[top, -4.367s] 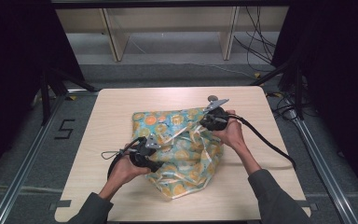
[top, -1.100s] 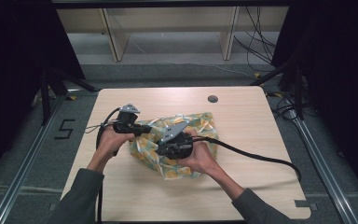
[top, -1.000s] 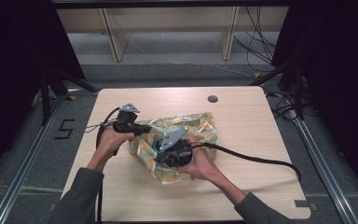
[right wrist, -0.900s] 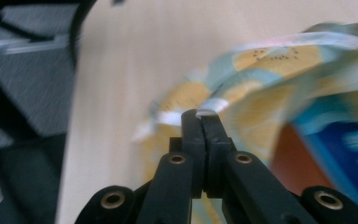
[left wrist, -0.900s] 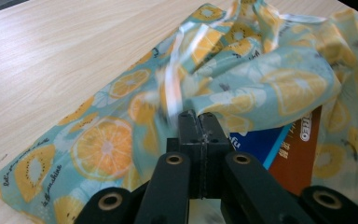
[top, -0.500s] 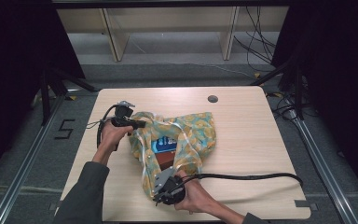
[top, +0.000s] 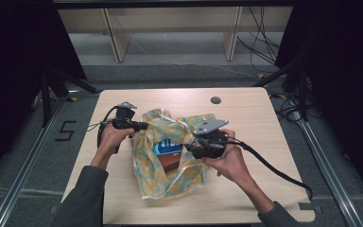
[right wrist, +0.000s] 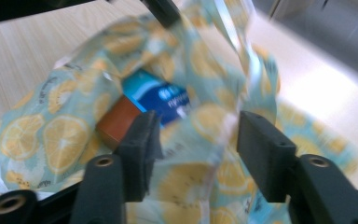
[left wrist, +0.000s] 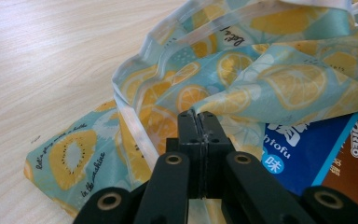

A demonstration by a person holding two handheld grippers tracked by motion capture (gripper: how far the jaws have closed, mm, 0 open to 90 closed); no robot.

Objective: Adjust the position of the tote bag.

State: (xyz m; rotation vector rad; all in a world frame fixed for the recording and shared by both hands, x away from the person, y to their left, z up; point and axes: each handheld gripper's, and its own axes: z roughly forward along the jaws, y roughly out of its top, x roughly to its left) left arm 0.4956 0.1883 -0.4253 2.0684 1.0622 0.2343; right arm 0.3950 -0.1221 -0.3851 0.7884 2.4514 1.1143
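Teal fabric printed with orange and kiwi slices makes up the bag (top: 170, 156), which lies crumpled at the middle of the pale wooden worktop (top: 264, 118). Small script on it reads "in the summertime" beside a kiwi in the left gripper view. Inside its open mouth lies a blue and brown box (top: 168, 150); "tofu" shows on the blue face and "OREO" on the brown edge.

The left tool (left wrist: 198, 116) is clenched on a fold of the bag's rim at the bag's left side, the forearm coming in from the lower left. The right tool (right wrist: 196, 135) has just been opening; its jaws stand apart with bag fabric between them, not pressed, at the bag's right side. A dark round hole (top: 216, 100) sits near the worktop's far edge, well apart from the bag.
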